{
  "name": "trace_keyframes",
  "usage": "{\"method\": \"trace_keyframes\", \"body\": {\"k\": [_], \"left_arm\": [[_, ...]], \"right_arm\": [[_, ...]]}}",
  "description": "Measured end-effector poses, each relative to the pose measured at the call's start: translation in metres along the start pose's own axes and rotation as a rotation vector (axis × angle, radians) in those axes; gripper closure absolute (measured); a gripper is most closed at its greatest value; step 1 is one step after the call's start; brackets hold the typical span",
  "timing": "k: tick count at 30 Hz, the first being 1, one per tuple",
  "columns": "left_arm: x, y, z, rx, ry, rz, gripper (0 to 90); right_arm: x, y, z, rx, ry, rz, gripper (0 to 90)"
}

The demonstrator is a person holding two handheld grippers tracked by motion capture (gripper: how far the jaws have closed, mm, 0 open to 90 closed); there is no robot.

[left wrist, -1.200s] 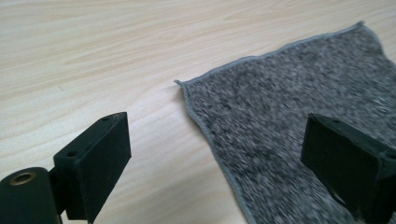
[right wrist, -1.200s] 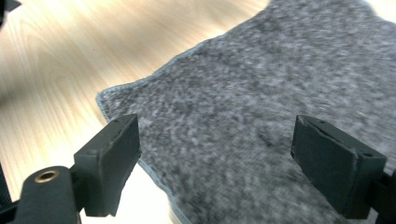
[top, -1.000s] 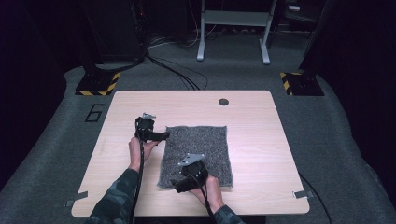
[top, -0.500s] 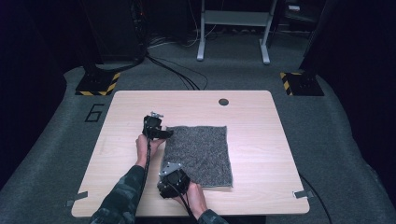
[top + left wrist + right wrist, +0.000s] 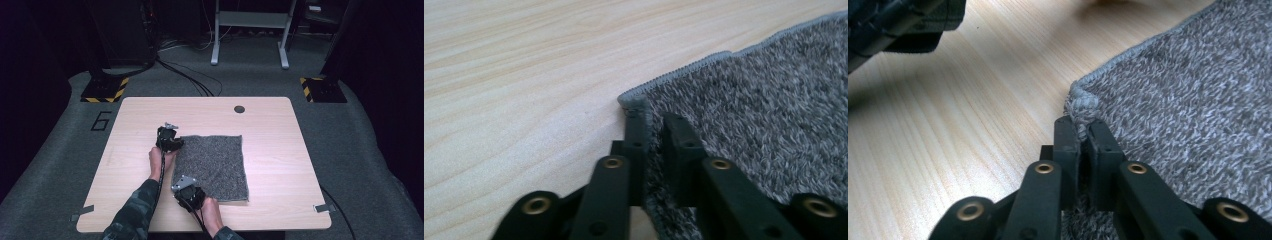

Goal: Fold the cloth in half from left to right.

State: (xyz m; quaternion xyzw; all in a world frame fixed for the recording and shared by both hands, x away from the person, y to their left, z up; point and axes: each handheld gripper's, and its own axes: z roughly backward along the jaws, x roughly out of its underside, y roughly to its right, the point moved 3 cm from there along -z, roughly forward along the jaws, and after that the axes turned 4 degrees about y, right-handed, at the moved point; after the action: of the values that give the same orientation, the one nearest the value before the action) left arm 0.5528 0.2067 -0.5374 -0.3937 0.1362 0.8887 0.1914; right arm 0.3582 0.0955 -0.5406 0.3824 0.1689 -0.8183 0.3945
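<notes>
Fuzzy grey square towel point(image 5: 212, 165) lies flat mid-table point(image 5: 280, 150), toward the near edge. Left gripper point(image 5: 655, 122) and right gripper point(image 5: 1080, 131) have just pinched shut on its stitched left corners.

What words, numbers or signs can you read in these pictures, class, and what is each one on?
"6": a dark numeral on the grey floor, left of the table.
Yellow and black hazard stripes, no lettering: on the left floor plate and the right floor plate.
No text on the table, the cloth or the grippers.
</notes>
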Motion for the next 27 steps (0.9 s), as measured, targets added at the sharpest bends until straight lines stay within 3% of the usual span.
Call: {"method": "trace_keyframes", "body": {"k": [6,8,17,18,27], "left_arm": [[0.000,0.001,0.000,-0.006,0.009,0.010,86.8],[-0.001,0.000,0.002,-0.003,0.028,0.027,87.0],[-0.014,-0.002,0.022,-0.010,0.042,0.031,87.2],[-0.018,-0.001,0.025,-0.013,0.060,0.048,87.2],[-0.038,-0.001,0.044,-0.026,0.060,0.009,87.2]], "right_arm": [[0.002,0.003,0.002,-0.021,0.001,-0.025,87.6],[0.002,0.003,0.006,-0.027,0.015,-0.037,87.8],[-0.006,0.004,0.029,-0.047,0.091,-0.043,88.0],[-0.007,0.004,0.030,-0.045,0.098,-0.052,88.0],[-0.024,0.002,0.047,-0.057,0.177,-0.052,88.1]]}}
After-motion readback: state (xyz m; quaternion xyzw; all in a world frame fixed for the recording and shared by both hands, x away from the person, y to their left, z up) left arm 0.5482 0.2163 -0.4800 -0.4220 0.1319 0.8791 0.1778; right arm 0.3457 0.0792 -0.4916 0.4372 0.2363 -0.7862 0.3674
